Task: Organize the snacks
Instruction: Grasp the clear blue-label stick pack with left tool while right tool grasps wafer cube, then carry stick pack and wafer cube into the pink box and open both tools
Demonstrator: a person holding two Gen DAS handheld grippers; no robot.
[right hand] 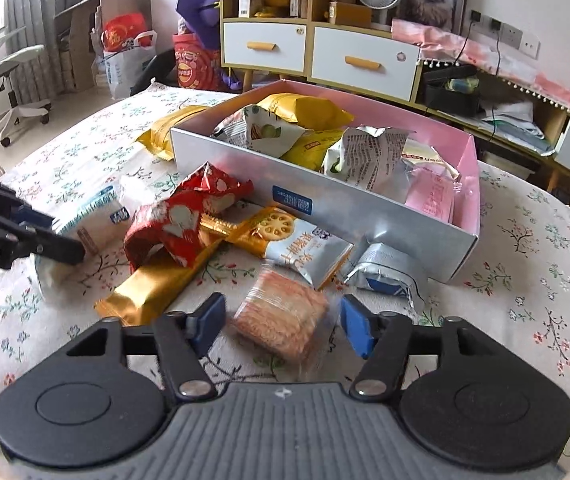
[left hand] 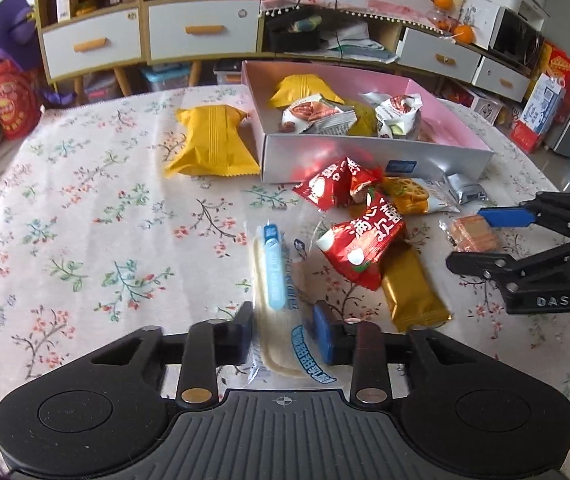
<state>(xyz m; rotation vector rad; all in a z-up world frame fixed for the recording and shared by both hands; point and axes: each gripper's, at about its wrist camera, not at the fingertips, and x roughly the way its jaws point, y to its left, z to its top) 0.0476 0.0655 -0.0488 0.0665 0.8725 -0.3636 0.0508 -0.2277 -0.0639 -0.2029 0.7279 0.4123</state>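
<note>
A pink-lined box point(left hand: 369, 158) point(right hand: 385, 216) with several snack packs stands on the floral table. My left gripper point(left hand: 283, 330) is open, its fingers either side of a white-and-blue wafer pack point(left hand: 275, 280) lying on the cloth; the pack also shows in the right wrist view point(right hand: 93, 220). My right gripper point(right hand: 281, 320) is open around a clear-wrapped cracker pack point(right hand: 281, 316), which also shows in the left wrist view point(left hand: 471, 234). Red packs point(left hand: 359, 240) point(right hand: 181, 220), a gold bar point(left hand: 411, 292) point(right hand: 157, 288) and a biscuit pack point(right hand: 297, 240) lie between.
A yellow pack point(left hand: 211, 140) lies left of the box. A silver pack point(right hand: 385, 276) point(left hand: 465, 192) sits against the box front. Cabinets with drawers point(left hand: 201, 32) point(right hand: 361, 60) stand behind the table. An office chair point(right hand: 5, 68) is at far left.
</note>
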